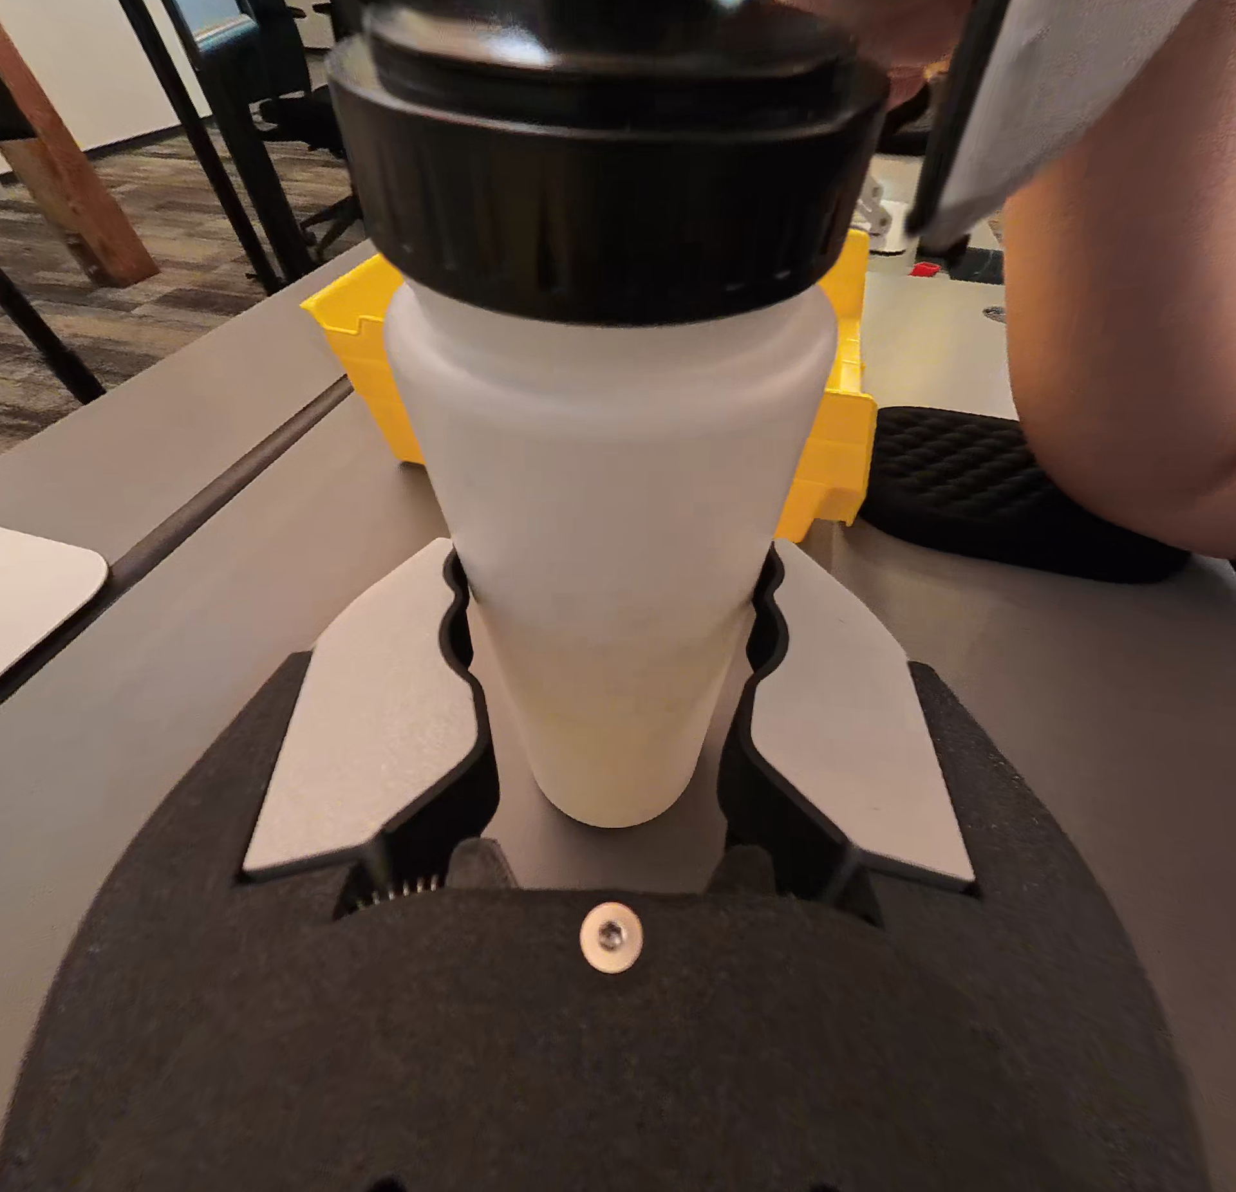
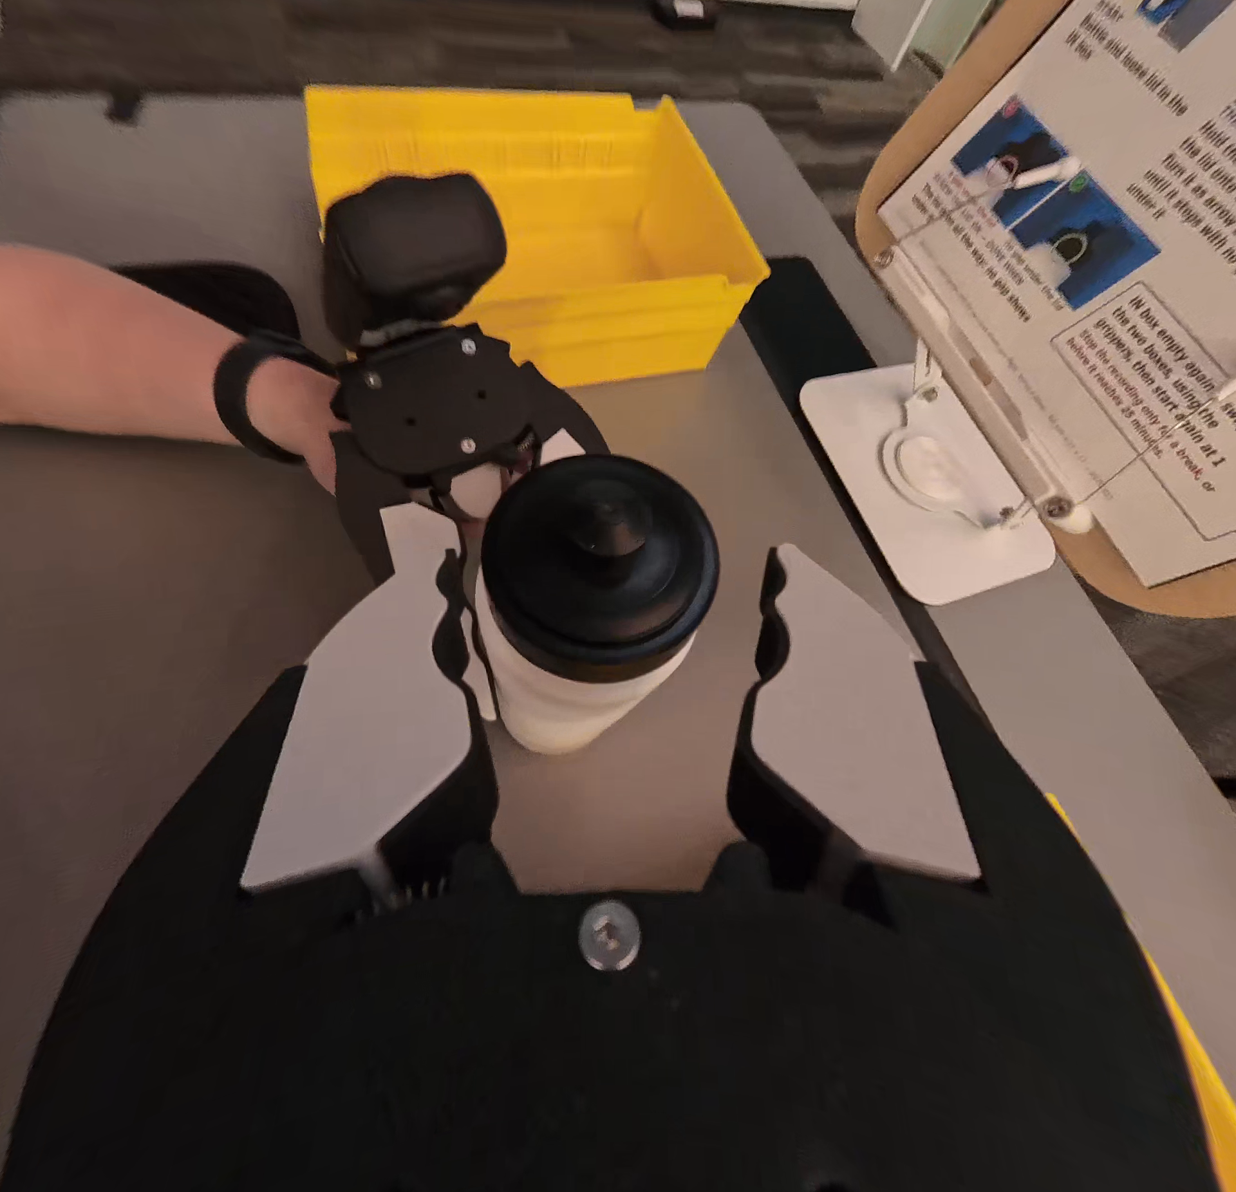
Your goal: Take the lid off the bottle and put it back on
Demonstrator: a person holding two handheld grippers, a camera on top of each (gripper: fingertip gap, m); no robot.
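A frosted white bottle [image 1: 602, 491] with a black ribbed screw lid [image 1: 602, 190] stands upright on the grey table [image 1: 200, 625]. My left gripper [image 1: 612, 558] is shut on the bottle's lower body, both fingers pressed against its sides. In the right wrist view I look down on the lid [image 2: 602, 558] and the bottle [image 2: 575, 698]. My right gripper [image 2: 612, 565] is open, with its fingers on either side of the lid and a gap on the right. The left gripper [image 2: 468, 484] shows behind the bottle, held by a hand.
An empty yellow bin [image 2: 602, 224] sits just behind the bottle. A card with printed instructions [image 2: 1070, 290] on a white stand [image 2: 923, 491] is at the right table edge. A black mat [image 1: 990, 491] lies under the person's arm [image 1: 1137, 357]. About 9 centimetres separates my left fingertips from my right.
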